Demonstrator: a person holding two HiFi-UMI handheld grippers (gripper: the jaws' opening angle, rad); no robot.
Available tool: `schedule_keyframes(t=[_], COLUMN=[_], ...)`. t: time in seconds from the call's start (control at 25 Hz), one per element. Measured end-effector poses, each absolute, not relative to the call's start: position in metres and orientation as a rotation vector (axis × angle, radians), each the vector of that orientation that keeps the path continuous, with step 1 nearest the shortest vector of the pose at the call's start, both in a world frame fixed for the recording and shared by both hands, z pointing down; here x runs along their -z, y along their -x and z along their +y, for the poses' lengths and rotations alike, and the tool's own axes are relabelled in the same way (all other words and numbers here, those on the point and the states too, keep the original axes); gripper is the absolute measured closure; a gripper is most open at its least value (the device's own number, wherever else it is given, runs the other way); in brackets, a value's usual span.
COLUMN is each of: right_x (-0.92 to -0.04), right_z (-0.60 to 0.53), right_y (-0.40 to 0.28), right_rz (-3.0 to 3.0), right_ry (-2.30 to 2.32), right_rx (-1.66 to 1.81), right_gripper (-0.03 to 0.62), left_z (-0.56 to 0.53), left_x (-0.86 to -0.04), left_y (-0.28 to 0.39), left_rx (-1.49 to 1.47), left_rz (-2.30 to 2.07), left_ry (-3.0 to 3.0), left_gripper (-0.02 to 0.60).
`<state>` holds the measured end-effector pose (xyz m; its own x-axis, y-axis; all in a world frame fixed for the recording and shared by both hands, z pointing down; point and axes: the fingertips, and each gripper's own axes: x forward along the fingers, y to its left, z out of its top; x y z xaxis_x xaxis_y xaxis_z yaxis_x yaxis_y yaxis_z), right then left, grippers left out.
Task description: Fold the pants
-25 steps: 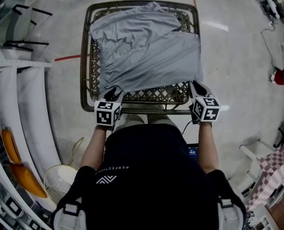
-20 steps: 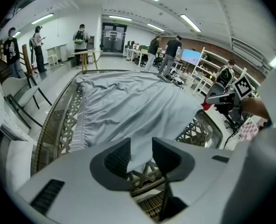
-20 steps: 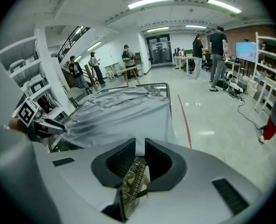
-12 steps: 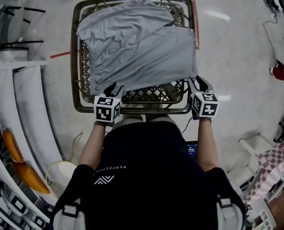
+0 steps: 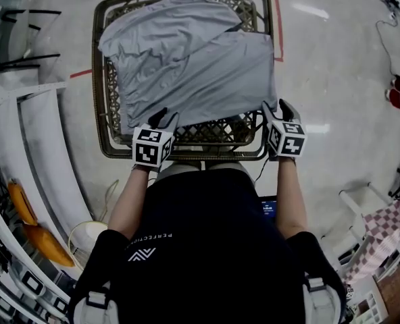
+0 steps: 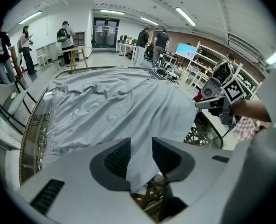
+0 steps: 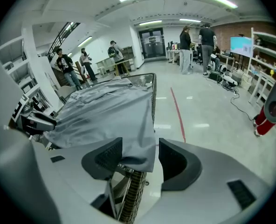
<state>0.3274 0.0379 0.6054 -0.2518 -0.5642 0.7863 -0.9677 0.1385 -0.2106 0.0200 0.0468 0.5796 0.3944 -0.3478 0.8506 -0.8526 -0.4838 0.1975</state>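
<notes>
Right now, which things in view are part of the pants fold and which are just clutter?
Job: grey pants, draped on the wicker table; left tongs, pinching one near corner; right tongs, opening, other corner loose between its jaws.
Clutter: checked cloth, red floor tape, people standing behind.

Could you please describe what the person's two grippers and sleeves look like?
Both the left gripper and right gripper are light grey shells with dark ribbed fingers and a white cube of black square markers. The right one's fingers are opening, with grey pants between them. The person wears a black short-sleeved top.
</notes>
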Motion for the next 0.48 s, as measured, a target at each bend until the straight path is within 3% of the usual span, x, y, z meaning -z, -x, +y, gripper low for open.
schedule_keyframes(t=[0.48], right_x=[-0.619], right_z=[0.036], right_y=[-0.324], right_rz=[-1.842], right_ry=[-1.364], right_rx=[-1.048], right_gripper=[0.373], left_z=[0.043], left_x=[-0.584], left_y=[-0.011], left_rx=[-1.026], left_rz=[-1.067], left_ry=[-1.962], left_gripper=[0.433])
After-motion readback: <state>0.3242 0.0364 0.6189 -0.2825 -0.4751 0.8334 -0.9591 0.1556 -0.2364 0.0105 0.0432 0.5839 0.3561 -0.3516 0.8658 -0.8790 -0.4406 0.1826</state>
